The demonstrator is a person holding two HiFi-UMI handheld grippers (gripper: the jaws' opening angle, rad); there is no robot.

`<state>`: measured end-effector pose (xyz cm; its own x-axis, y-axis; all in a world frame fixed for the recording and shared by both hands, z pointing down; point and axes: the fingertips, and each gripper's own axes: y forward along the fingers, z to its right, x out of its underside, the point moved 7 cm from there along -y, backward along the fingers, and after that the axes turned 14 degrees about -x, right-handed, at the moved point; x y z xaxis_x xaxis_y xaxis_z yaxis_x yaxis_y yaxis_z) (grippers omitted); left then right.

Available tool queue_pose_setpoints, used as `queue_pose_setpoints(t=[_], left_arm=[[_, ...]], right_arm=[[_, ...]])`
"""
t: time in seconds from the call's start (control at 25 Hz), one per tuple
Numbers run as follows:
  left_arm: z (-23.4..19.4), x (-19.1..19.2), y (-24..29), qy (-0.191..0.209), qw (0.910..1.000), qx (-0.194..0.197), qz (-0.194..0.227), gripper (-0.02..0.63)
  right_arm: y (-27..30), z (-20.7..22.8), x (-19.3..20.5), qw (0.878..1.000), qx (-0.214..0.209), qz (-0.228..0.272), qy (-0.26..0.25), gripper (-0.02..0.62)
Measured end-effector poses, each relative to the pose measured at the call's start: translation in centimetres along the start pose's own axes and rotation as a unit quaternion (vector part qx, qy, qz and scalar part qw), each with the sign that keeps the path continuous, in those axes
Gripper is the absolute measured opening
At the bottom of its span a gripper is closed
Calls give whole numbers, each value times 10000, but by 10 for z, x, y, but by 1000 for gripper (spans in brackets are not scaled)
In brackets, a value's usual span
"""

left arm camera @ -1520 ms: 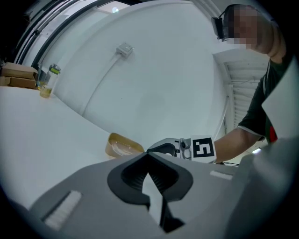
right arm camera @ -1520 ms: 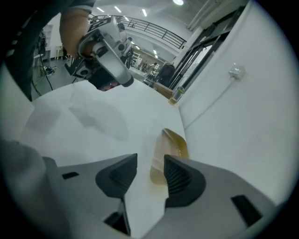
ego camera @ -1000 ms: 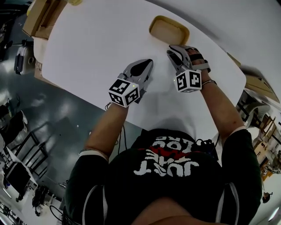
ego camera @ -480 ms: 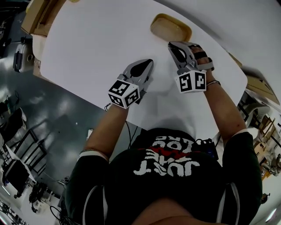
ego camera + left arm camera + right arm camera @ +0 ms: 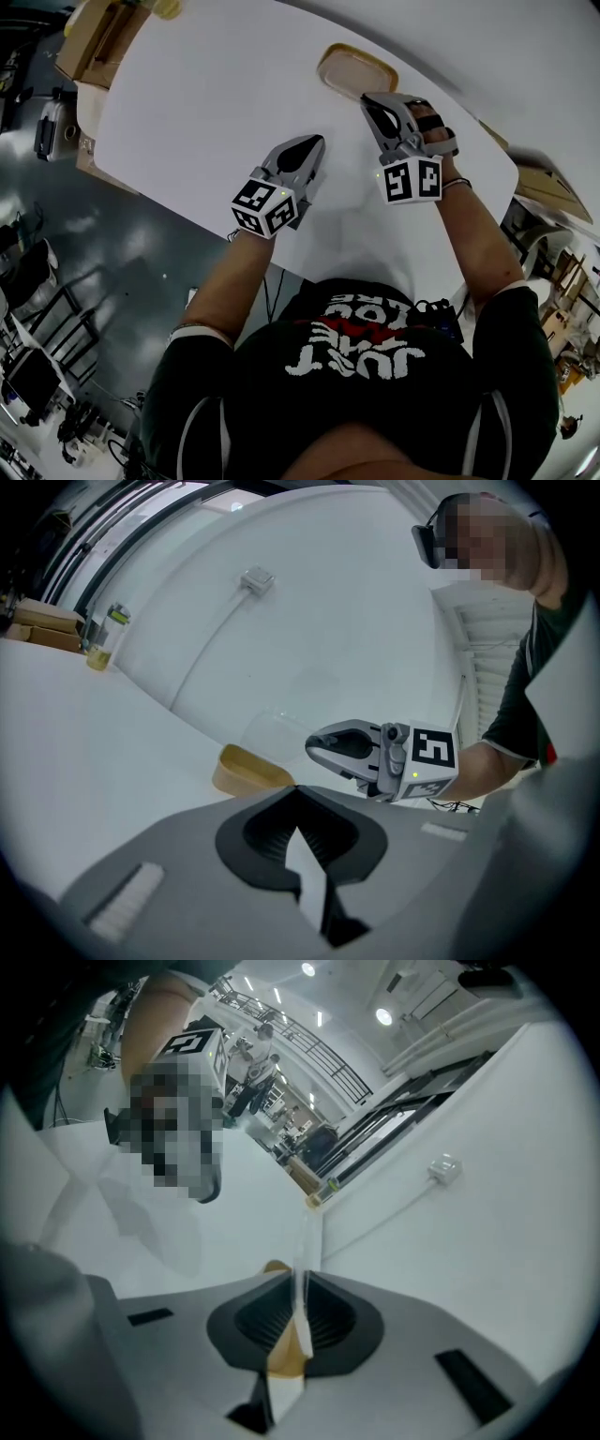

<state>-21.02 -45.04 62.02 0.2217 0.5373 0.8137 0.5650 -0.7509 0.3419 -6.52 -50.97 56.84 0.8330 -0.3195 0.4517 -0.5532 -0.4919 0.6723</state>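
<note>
Cardboard boxes (image 5: 98, 37) at left table edge, grey floor (image 5: 56, 234) below. Left gripper (image 5: 314, 142) jaws together, empty, over white table (image 5: 206, 103). Tan tray (image 5: 347, 70) near white wall; right gripper (image 5: 367, 97) clamped on clear lid (image 5: 274, 733), above tray.

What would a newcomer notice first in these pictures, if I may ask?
The right tool, shut on the edge of a clear lid, holds it tilted above a tan container at the far side of the white table. The left tool is shut and empty, to its left and nearer the person.
</note>
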Motion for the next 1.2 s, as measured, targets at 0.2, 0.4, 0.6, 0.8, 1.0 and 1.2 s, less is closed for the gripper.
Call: queue_pose_setpoints(t=[0.2, 0.4, 0.6, 0.8, 1.0, 1.2], left_arm=[[8, -20, -16, 35, 9998, 4, 206, 8], [26, -45, -31, 148, 9988, 49, 474, 8], [63, -68, -64, 316, 9972, 75, 675, 8], [110, -103, -90, 656, 9932, 104, 959, 8], [169, -135, -113, 949, 9874, 197, 1252, 8], [233, -168, -133, 1183, 9795, 243, 1614, 8]], right_arm=[[-26, 15, -16, 9997, 230, -10, -124, 26], [-61, 33, -29, 9982, 538, 12, -259, 26], [-116, 35, -46, 9963, 782, 55, -359, 26], [-183, 49, -66, 9908, 1215, 200, -570, 26], [-258, 63, -81, 9828, 1628, 306, -815, 26], [-340, 77, -89, 9744, 2013, 584, -813, 26]])
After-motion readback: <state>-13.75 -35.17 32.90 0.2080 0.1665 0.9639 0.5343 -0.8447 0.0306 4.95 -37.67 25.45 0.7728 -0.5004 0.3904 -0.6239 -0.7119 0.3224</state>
